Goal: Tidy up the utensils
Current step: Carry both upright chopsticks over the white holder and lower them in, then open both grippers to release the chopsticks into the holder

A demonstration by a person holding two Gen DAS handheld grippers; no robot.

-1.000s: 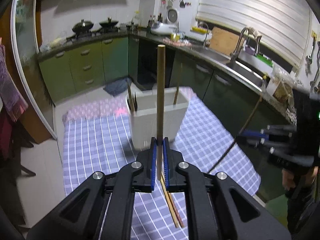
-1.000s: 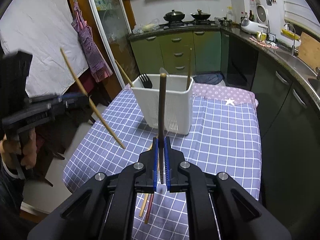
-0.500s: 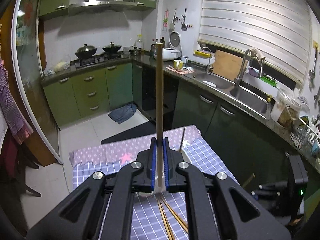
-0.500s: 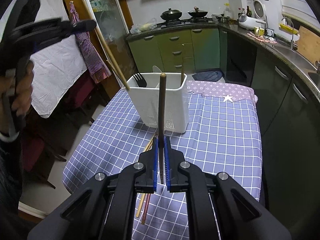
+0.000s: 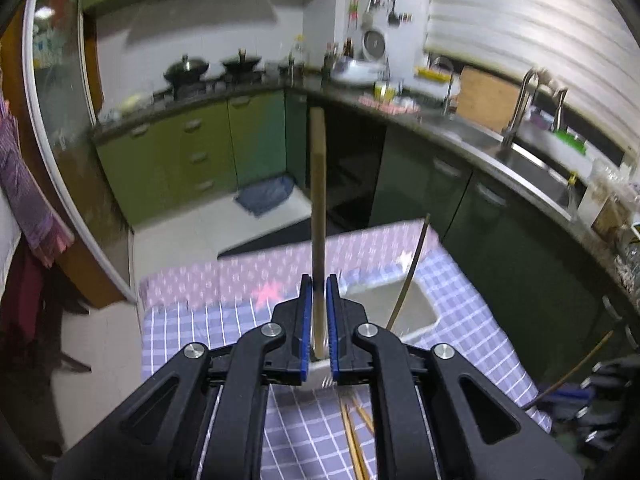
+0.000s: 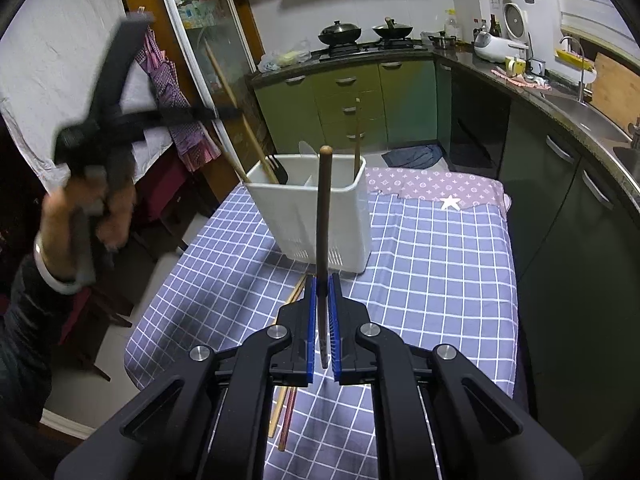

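The white utensil holder (image 6: 316, 210) stands on the checked tablecloth (image 6: 432, 264) toward the far edge of the table, nearer the far left corner than the right. A divider splits it into compartments. A black spatula (image 6: 278, 170) leans in its left compartment, and a thin wooden stick (image 6: 356, 136) stands upright at its right end.

The left gripper (image 5: 319, 320) is clamped on a pale wooden chopstick (image 5: 318, 200), which rises straight up between the blue pads (image 5: 306, 320). Seen from the right wrist camera, that gripper is held up over the left edge of the table by the person's left hand (image 6: 92, 208), and the chopstick slants down with its lower end inside the holder's left compartment, beside the spatula. The left view is blurred; the holder's open top (image 5: 390, 308) shows just past the fingertips.

The right gripper (image 6: 323, 320) is closed on a darker brown chopstick (image 6: 323, 232), which stands upright in front of the holder, its rounded top level with the holder's rim. This gripper hangs over the near middle of the table.

More chopsticks (image 6: 286, 400) lie loose on the cloth between the holder and the near edge, partly hidden under the right gripper.

Beyond the table are green kitchen cabinets (image 6: 344, 100), two woks (image 6: 340, 32) on the stove, and a sink (image 5: 532, 168) along the right-hand counter.
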